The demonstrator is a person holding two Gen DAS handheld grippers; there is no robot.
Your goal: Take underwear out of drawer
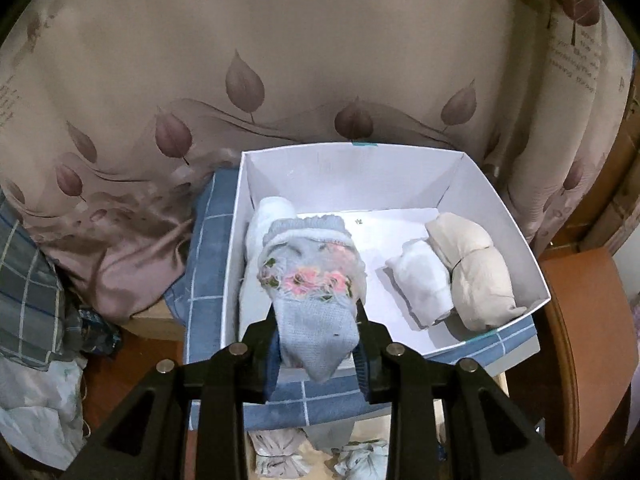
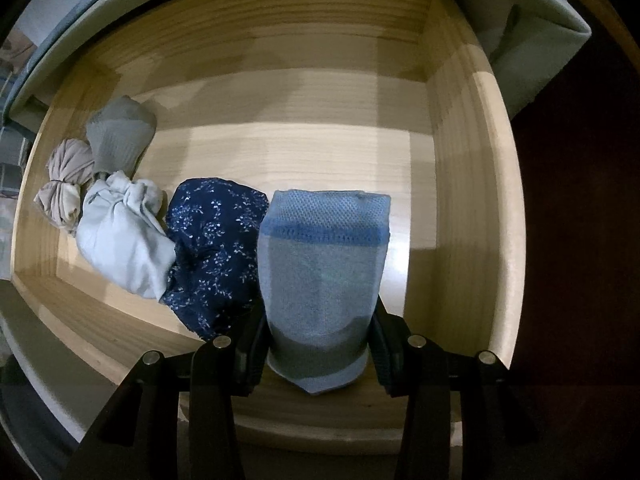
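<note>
Curtain, left wrist view: printed lines near top edge, partly legible, "...leaves hang trembling the wind is passing through"; large heading above cut off; more small print on its right and left folds, too blurred to read. Right wrist view: no legible text

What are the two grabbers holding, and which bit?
The left gripper pinches the near end of a flowery grey roll of underwear. The right gripper squeezes the near end of a blue roll over the wooden drawer.
</note>
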